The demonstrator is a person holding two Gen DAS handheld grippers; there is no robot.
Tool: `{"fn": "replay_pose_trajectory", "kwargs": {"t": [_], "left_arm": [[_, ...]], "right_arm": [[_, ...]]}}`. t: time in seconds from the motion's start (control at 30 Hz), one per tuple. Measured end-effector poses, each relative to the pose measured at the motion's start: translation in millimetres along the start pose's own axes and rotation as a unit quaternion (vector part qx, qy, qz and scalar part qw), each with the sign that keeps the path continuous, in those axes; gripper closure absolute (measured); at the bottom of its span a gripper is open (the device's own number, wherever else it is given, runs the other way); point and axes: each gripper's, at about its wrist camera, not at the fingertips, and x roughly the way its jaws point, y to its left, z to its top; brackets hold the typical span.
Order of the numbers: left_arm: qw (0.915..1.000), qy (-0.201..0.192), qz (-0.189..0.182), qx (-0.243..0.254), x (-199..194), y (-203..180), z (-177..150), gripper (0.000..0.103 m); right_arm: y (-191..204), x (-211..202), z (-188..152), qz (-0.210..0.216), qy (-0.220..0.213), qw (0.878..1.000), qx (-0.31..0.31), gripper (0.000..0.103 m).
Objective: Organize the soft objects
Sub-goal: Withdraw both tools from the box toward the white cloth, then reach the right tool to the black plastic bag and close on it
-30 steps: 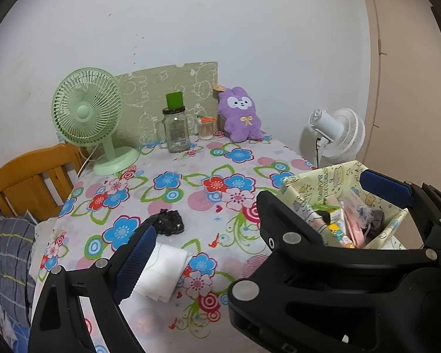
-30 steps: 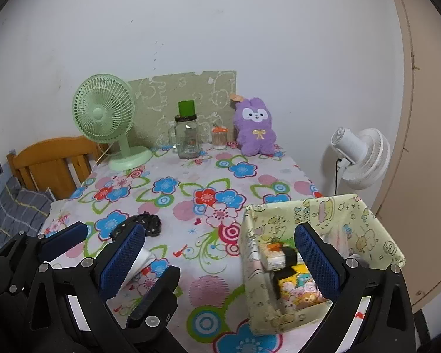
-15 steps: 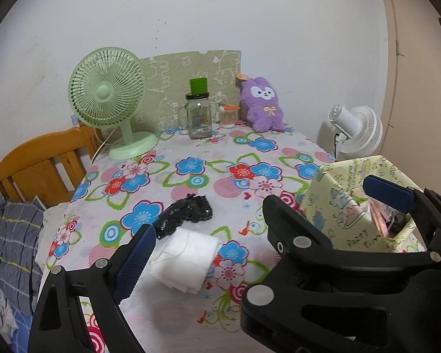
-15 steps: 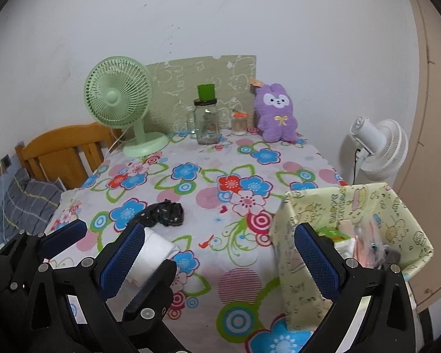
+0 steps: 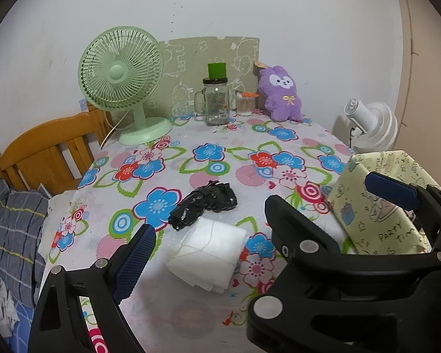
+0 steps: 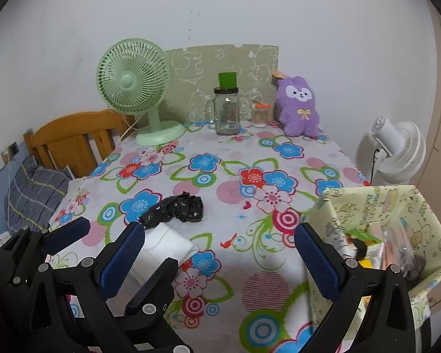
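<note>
A folded white cloth (image 5: 208, 254) lies on the flowered tablecloth (image 5: 220, 158), with a crumpled black plastic bag (image 5: 204, 203) just behind it. My left gripper (image 5: 261, 223) is open and empty, hovering over the cloth. In the right wrist view the cloth (image 6: 164, 245) and black bag (image 6: 175, 210) lie left of centre, and my right gripper (image 6: 217, 260) is open and empty above the table front. A purple plush rabbit (image 5: 280, 92) sits at the back. A yellow-green fabric box (image 6: 397, 235) with several items stands at the right.
A green desk fan (image 5: 123, 82), a glass jar with a green lid (image 5: 216, 100) and a small cotton-swab jar (image 5: 245, 104) stand along the back wall. A white fan (image 6: 394, 150) stands off the table's right. A wooden headboard (image 5: 50, 156) and bedding lie left.
Both grippers have drifted left and lower toward the table front. The cloth and black bag now sit nearer the left view's centre; the box has slid to the right edge.
</note>
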Motion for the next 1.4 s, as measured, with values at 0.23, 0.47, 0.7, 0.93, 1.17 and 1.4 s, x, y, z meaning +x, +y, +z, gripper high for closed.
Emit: {"fn": "replay_pose_trajectory", "kwargs": {"t": [0.23,0.47,0.7,0.93,1.17,1.4], "left_arm": [[0.9999,0.008,0.011,-0.008,12.4,12.1,0.3,0.008],[0.9993,0.019,0.021,-0.023,28.6,25.8,1.9,0.009],[0.9987,0.022,0.03,-0.035,46.6,39.1,4.8,0.008],[0.9979,0.04,0.03,-0.041,66.4,49.3,9.1,0.008],[0.9961,0.066,0.025,-0.053,87.0,57.7,7.6,0.008],[0.9945,0.079,0.028,-0.063,101.0,63.0,6.9,0.008]], "right_arm": [[8.6,18.6,2.9,0.02,0.009,1.0,-0.008,0.0],[14.2,40.3,4.7,0.02,0.027,0.999,0.001,0.0],[21.5,63.8,9.6,0.023,0.034,0.999,-0.006,0.0],[31.8,88.1,17.8,0.027,0.037,0.998,-0.032,0.0],[35.4,117.5,18.5,0.04,0.067,0.996,-0.03,0.003],[36.0,141.5,17.4,0.045,0.092,0.994,-0.029,0.013]]}}
